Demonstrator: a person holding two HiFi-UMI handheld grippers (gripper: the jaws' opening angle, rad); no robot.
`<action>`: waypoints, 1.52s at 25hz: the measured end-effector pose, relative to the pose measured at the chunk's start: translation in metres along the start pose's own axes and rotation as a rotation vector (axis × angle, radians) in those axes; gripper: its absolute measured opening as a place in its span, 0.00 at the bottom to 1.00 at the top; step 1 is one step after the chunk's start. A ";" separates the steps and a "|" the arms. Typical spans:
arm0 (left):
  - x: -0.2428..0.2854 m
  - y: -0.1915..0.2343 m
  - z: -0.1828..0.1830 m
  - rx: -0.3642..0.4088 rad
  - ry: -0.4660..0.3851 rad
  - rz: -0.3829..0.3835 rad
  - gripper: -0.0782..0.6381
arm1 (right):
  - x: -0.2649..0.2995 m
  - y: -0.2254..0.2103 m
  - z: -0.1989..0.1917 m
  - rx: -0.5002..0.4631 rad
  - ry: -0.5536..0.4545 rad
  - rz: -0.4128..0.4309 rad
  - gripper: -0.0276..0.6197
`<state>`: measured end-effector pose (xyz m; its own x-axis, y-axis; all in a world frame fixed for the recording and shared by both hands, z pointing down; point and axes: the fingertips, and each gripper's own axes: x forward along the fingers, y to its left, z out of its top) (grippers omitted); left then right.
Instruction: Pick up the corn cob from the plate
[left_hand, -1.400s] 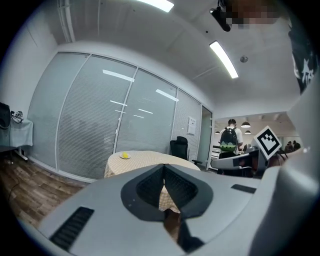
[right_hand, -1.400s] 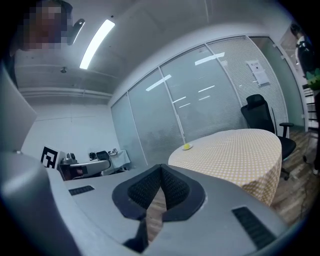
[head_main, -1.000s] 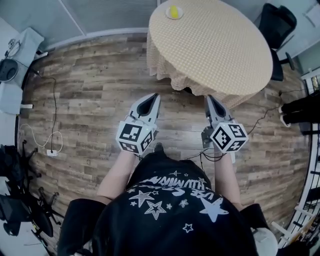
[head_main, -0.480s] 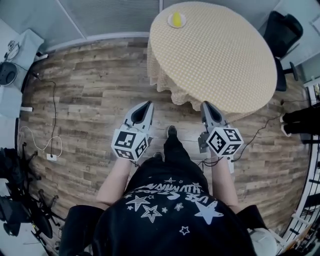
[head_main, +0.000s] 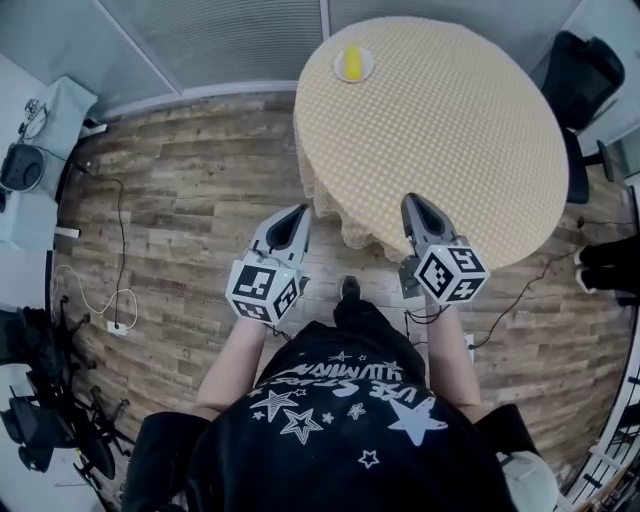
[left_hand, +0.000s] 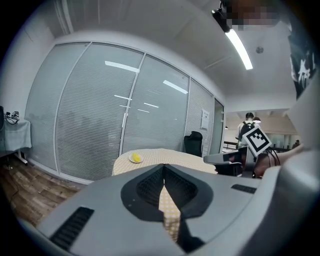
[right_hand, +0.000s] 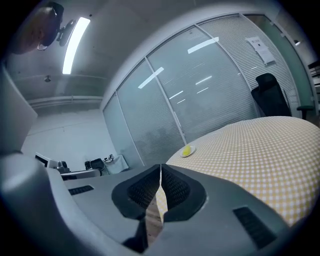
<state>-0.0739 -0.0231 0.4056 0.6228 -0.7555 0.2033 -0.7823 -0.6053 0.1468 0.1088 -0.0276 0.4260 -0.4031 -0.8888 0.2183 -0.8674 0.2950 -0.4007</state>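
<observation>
A yellow corn cob (head_main: 351, 58) lies on a small white plate (head_main: 364, 71) at the far left rim of the round table (head_main: 440, 130), which has a yellow checked cloth. My left gripper (head_main: 301, 209) hangs over the wooden floor just short of the table's near edge, jaws together and empty. Just above that near edge, my right gripper (head_main: 409, 199) is also shut and empty. The left gripper view shows the corn cob (left_hand: 136, 158) far ahead beyond the left gripper (left_hand: 164, 167). In the right gripper view the corn cob (right_hand: 187, 150) lies far off past the right gripper (right_hand: 160, 168).
A black office chair (head_main: 580, 75) stands at the table's far right. Cables and a power strip (head_main: 112, 310) lie on the floor at the left, near a white side table (head_main: 40, 130). Glass walls with blinds (left_hand: 100, 120) rise behind the table. A person (left_hand: 248, 126) stands in the background.
Both grippers have moved forward toward the table, and its near edge now lies at their tips. The plate with the corn sits closer in the head view. Both jaws stayed shut.
</observation>
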 end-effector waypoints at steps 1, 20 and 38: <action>0.008 0.001 0.002 0.002 0.002 0.002 0.12 | 0.004 -0.008 0.002 0.007 0.002 -0.004 0.09; 0.095 0.025 0.023 -0.076 -0.021 0.061 0.12 | 0.063 -0.083 0.035 0.003 0.039 0.015 0.09; 0.170 0.091 0.039 -0.072 -0.019 0.004 0.12 | 0.146 -0.088 0.049 0.008 0.071 0.001 0.09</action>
<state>-0.0382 -0.2164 0.4158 0.6188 -0.7633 0.1855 -0.7835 -0.5827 0.2158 0.1405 -0.2007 0.4497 -0.4241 -0.8610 0.2807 -0.8647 0.2928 -0.4081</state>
